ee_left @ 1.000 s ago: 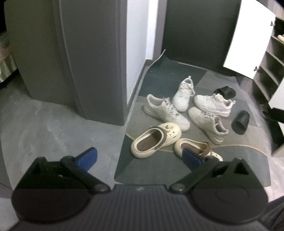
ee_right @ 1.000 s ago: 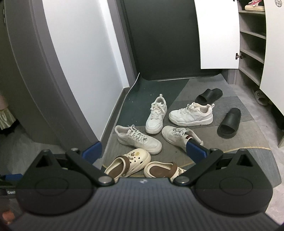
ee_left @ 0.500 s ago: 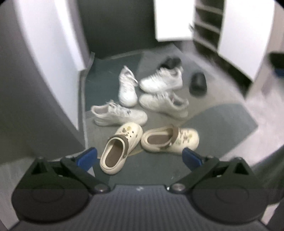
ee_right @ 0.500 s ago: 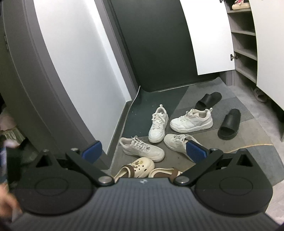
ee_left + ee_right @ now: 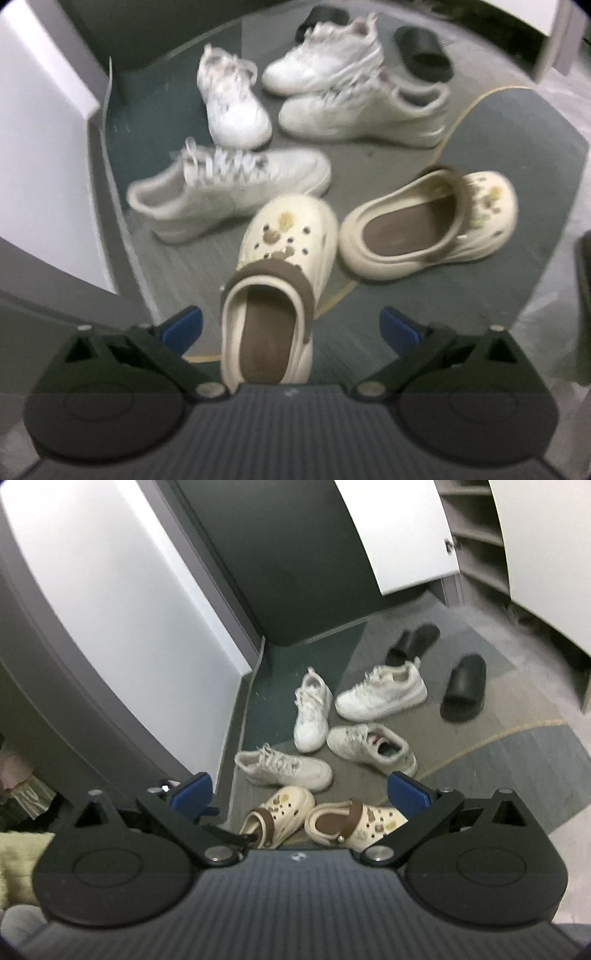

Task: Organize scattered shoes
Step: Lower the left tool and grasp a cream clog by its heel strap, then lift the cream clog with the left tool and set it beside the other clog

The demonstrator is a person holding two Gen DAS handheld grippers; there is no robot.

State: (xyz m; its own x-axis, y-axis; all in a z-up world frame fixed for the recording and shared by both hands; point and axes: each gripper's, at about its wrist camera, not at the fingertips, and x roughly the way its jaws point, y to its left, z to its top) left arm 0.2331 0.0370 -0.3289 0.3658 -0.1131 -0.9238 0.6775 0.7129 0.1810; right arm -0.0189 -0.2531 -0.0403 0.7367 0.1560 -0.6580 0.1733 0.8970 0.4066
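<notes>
Left gripper [image 5: 290, 325] spread wide, heel of near clog [image 5: 275, 291] between its pads, not gripped. Right gripper [image 5: 299, 788] gaping too, holding nothing. Sneakers [image 5: 284, 766] and slides [image 5: 463, 688] scattered on mat [image 5: 498, 753]; bare strip along wall [image 5: 122, 602].

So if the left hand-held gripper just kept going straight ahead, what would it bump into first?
Probably the nearer cream clog: its heel lies between the open fingers of the left hand-held gripper. Depth is hard to judge here.
</notes>
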